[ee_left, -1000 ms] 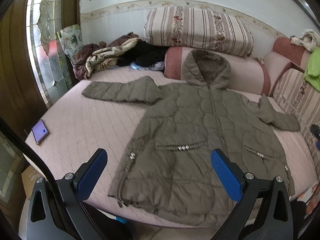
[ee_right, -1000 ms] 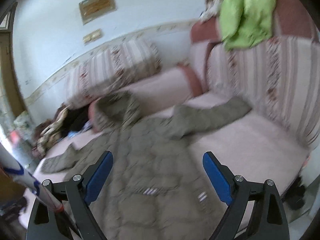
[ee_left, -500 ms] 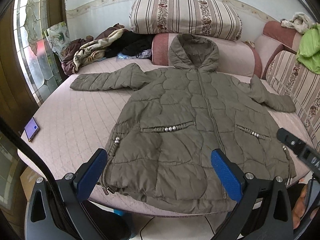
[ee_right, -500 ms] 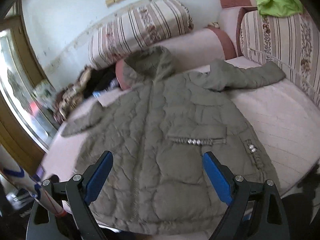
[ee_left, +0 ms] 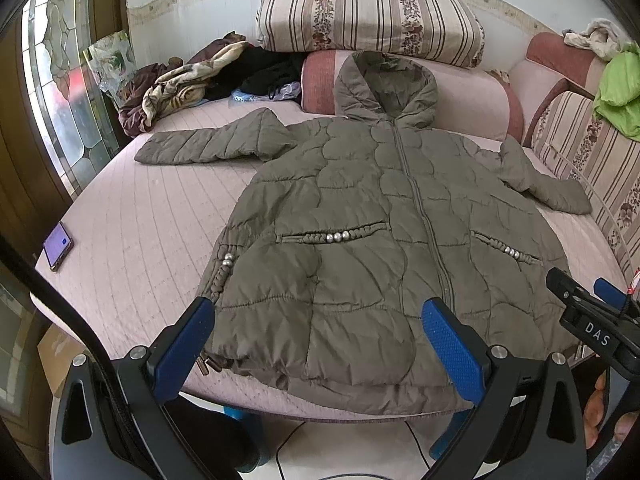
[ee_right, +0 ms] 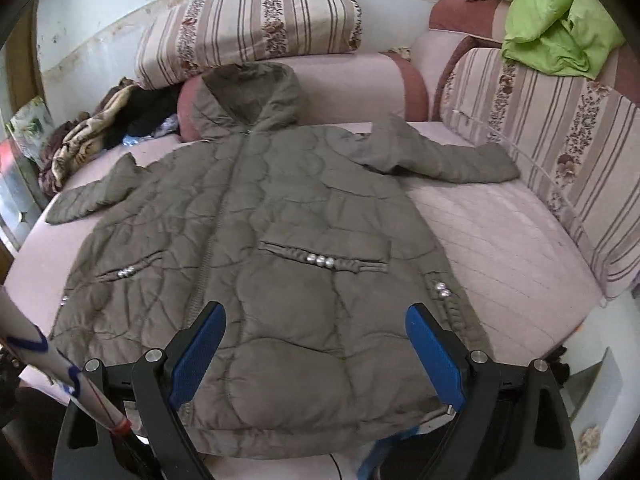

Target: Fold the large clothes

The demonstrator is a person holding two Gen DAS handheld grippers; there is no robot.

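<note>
Olive quilted hooded coat (ee_left: 360, 216) spread flat face-up on pink bed (ee_left: 132, 216), sleeves out, hood against bolster, left gripper (ee_left: 320, 340) spread wide above its hem, right gripper (ee_right: 316, 352) likewise, phone (ee_left: 58, 245) left of coat.

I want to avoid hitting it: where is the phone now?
In the left wrist view, the phone lies at the bed's left edge, apart from the coat, left of its hem.
</note>
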